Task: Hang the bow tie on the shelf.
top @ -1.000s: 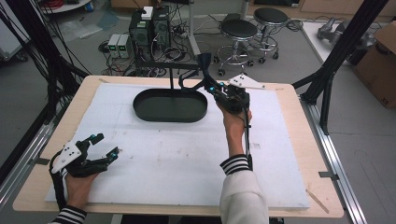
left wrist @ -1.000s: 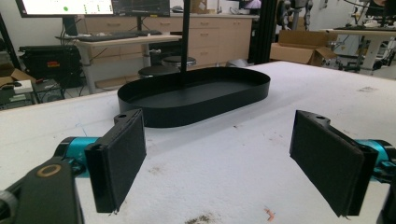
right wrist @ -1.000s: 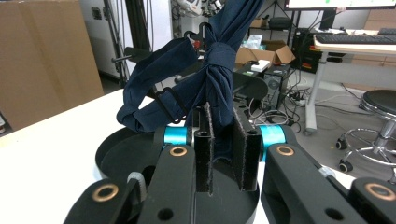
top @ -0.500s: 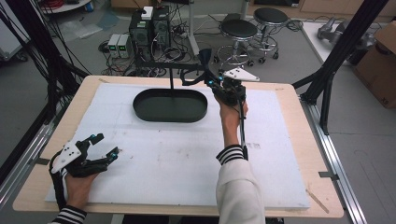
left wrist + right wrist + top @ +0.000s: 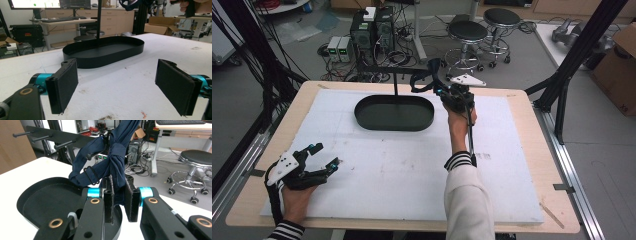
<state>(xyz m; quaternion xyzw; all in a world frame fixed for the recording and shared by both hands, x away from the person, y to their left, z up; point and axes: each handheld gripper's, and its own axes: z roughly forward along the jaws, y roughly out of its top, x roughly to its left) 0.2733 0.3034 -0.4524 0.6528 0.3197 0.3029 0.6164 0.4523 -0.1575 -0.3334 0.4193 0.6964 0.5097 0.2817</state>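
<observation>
A knotted navy cloth strap (image 5: 117, 152) hangs from a peg of the black rack (image 5: 57, 136), and my right gripper (image 5: 119, 200) is shut on its lower end. From above, the right gripper (image 5: 439, 90) is raised over the right end of the black oval tray (image 5: 362, 114), with the navy cloth (image 5: 424, 80) beside the rack's post (image 5: 395, 85). My left gripper (image 5: 327, 155) rests at the table's near left, open with nothing in it. Its pads (image 5: 65, 85) point at the tray (image 5: 105, 50) from a distance.
A white mat (image 5: 402, 170) covers the wooden table (image 5: 532, 150). Black frame struts (image 5: 572, 65) stand off the right edge. Stools (image 5: 467, 35) and computer boxes (image 5: 372, 25) lie on the floor beyond the far edge.
My right gripper has risen slightly and moved a little farther away with the navy cloth in it. The left gripper has stayed put.
</observation>
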